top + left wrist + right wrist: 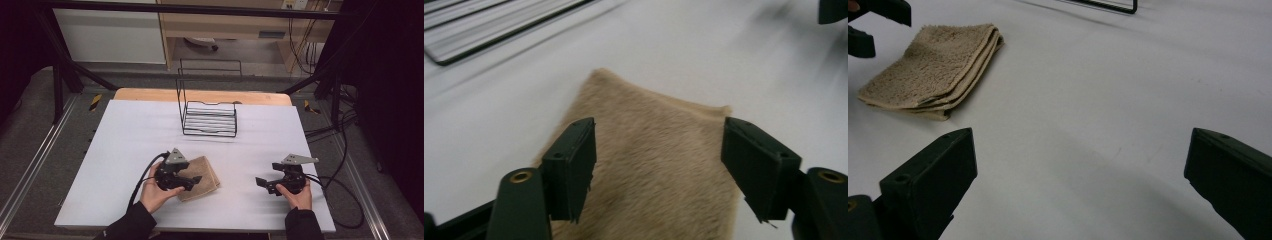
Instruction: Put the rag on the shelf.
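On the white table (130, 150) the left gripper (192, 181), jaws apart, has released the folded towel (202, 177); the right gripper (262, 184) waits open, and next probably comes moving the towel into the wire rack (209, 119).

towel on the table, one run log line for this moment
towel: folded, flat on table | left gripper: open above towel | right gripper: open, apart | wire rack: behind
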A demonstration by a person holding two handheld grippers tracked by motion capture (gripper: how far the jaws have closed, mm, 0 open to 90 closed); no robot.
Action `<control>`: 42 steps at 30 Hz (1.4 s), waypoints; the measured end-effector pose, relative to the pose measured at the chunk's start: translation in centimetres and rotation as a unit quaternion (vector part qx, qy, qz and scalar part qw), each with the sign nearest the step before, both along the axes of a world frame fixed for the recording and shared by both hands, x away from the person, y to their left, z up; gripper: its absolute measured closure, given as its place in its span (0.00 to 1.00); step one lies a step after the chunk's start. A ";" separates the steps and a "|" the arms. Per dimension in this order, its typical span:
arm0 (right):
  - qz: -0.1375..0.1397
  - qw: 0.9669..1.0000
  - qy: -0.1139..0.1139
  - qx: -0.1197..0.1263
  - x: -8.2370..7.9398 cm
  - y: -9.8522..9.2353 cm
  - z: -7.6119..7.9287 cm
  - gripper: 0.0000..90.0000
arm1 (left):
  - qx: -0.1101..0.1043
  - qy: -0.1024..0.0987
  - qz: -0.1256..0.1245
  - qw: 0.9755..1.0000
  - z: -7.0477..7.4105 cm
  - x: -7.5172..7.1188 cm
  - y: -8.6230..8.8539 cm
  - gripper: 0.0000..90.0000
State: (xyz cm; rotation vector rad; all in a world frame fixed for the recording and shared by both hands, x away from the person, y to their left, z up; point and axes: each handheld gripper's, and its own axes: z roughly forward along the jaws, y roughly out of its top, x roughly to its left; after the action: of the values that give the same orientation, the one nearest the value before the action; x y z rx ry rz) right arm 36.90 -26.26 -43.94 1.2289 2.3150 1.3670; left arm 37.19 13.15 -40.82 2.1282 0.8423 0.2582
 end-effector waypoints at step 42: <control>0.066 0.996 0.023 -0.054 8.1 17.3 0.4 0.37 | -0.001 0.018 0.110 0.994 -2.4 3.1 7.0 0.24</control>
State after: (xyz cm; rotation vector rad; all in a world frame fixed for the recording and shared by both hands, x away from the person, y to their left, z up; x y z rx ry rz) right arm 44.97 -8.96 -43.51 1.1047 2.5061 1.2446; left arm 40.26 20.12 -43.24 2.0438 1.1003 0.3333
